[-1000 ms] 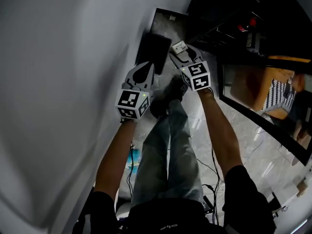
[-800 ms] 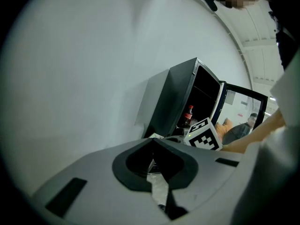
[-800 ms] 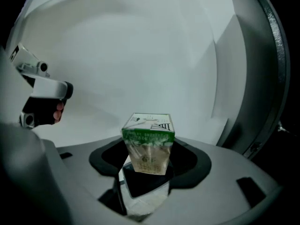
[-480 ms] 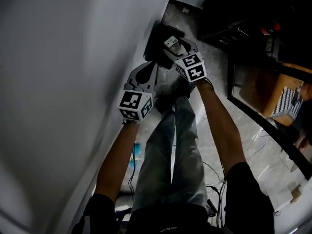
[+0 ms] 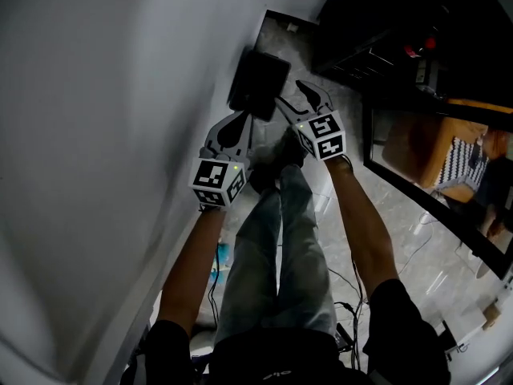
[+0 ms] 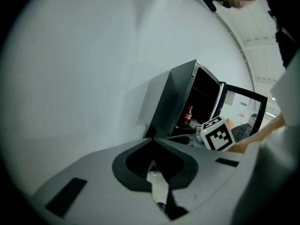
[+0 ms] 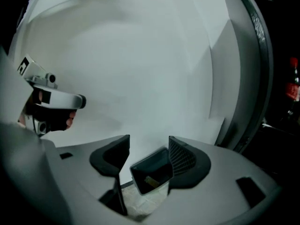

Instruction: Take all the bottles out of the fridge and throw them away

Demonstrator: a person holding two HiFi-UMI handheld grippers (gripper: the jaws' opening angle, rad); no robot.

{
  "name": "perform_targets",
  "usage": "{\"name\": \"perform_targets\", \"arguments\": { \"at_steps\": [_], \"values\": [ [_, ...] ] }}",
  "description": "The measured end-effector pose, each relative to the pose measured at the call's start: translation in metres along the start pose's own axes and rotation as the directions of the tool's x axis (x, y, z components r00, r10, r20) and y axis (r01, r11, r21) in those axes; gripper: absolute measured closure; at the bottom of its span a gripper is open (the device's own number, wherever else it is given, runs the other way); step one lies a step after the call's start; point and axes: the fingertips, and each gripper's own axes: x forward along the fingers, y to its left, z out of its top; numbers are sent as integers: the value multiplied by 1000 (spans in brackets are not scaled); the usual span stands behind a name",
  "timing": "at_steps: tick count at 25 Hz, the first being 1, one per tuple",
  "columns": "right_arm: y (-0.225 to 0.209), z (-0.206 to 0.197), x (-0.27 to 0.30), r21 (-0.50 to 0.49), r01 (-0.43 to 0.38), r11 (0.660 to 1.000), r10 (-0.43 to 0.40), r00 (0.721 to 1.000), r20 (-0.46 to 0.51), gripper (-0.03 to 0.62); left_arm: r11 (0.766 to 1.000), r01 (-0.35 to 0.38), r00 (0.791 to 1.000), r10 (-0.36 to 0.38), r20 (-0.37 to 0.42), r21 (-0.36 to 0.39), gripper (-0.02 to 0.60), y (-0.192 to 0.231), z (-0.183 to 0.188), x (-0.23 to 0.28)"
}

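Right hand-held gripper [image 5: 290, 93] is released, black bin [image 5: 258, 83] showing down between its jaws; left hand-held gripper [image 5: 244, 119] clenched, nothing in it.

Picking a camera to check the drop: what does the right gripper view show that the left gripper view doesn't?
Only the right gripper view: the open black bin below, framed between its parted jaws. Only the left gripper view: the fridge door, standing open. Both: the white wall, the dark fridge and a red-capped bottle inside it.
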Motion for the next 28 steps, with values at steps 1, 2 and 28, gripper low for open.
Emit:
{"name": "perform_targets", "arguments": {
  "at_steps": [1, 2, 28],
  "values": [
    [-1, 8, -15, 1, 16, 1000, -16, 1000, 13, 341, 1000, 8, 1000, -8, 4, 4, 581, -6, 6, 0],
    [-1, 16, -31, 8, 36, 999, -36, 999, 29, 375, 1000, 14, 1000, -14, 8, 7, 581, -13, 13, -1],
    [-46, 201, -479, 277, 375, 884, -448, 850, 277, 586, 926, 330, 940, -341, 26, 181, 581, -337, 236, -51]
  ]
}}
